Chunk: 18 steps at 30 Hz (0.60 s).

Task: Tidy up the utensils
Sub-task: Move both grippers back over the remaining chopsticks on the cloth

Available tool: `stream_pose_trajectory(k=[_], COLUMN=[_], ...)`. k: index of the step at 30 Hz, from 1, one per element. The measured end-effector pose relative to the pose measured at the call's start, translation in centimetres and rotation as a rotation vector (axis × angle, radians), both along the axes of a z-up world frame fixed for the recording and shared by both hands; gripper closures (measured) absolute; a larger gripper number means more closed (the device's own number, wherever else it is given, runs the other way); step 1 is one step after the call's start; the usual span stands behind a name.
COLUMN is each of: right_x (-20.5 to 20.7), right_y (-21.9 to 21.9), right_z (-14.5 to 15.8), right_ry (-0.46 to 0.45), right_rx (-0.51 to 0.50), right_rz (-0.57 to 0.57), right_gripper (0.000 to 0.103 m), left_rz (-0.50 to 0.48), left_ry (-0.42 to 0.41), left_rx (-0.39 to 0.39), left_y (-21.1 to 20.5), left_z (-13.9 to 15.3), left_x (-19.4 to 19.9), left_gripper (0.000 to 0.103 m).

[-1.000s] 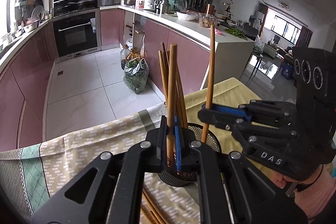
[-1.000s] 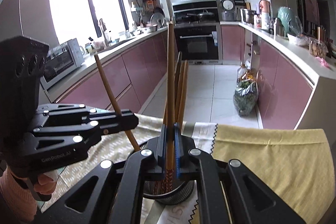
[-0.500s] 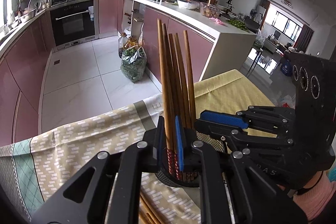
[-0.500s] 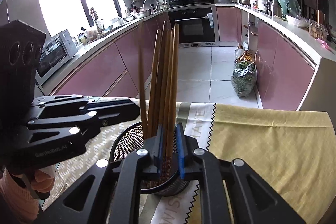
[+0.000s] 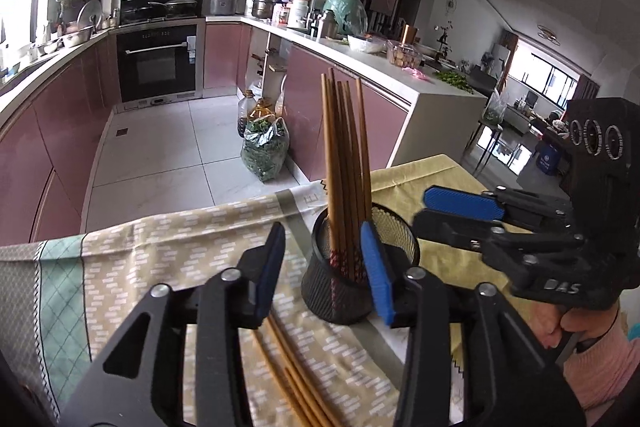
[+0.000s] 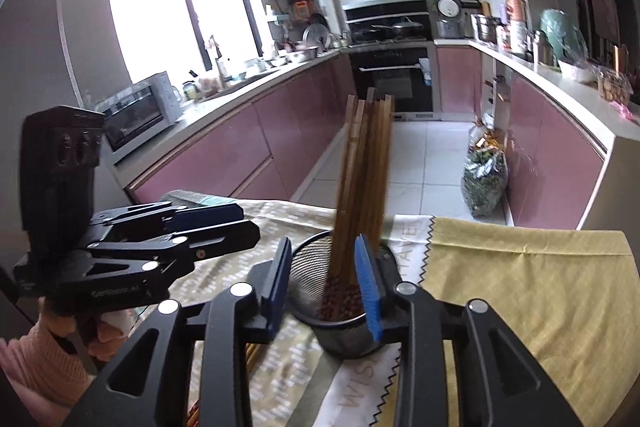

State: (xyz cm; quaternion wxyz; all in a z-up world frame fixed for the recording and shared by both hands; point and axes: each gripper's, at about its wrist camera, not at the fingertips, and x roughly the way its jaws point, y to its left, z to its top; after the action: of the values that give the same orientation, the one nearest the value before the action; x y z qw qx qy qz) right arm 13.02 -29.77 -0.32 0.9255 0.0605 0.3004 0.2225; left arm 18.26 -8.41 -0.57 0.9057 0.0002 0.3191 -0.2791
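Note:
A black mesh cup (image 5: 356,291) stands on the table and holds several wooden chopsticks (image 5: 344,163) upright. My left gripper (image 5: 324,267) is open, its jaws either side of the cup's near rim, holding nothing. My right gripper (image 6: 326,283) is open too, jaws around the cup (image 6: 316,291) and the chopsticks (image 6: 364,179). In the left wrist view the right gripper (image 5: 460,211) shows to the right of the cup. In the right wrist view the left gripper (image 6: 224,223) shows to the left. More chopsticks (image 5: 292,383) lie loose on the cloth below the left gripper.
The table is covered by a patterned cloth (image 5: 160,251) and a yellow cloth (image 6: 520,291). Its far edge drops to the kitchen floor. Pink cabinets, an oven (image 5: 160,67) and a green bag (image 5: 264,151) lie beyond.
Both grippers held a chopstick above the cup, lowered them into it, then opened. The chopsticks now stand free in the cup. Both grippers have drawn back slightly.

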Motion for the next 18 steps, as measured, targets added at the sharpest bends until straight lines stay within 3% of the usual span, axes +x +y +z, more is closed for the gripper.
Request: stream_pose_trajectory(k=[6,18], right_x=[-3.0,-4.6], right_y=[2.3,7.1], right_z=[-0.5,-8.5], right_ry=[0.015,0.241], right_rx=[-0.022,-0.067], right_rz=[0.101,0.181], right_gripper=[0.065,0.065], left_rz=[0.038,0.066], left_ry=[0.045,0.200], left_rx=[0.011,0.092], left_y=[3.2,5.7], left_z=[-1.8,-9.3], left_x=[-2.8,-7.2], left_gripper=[0.059,0.059])
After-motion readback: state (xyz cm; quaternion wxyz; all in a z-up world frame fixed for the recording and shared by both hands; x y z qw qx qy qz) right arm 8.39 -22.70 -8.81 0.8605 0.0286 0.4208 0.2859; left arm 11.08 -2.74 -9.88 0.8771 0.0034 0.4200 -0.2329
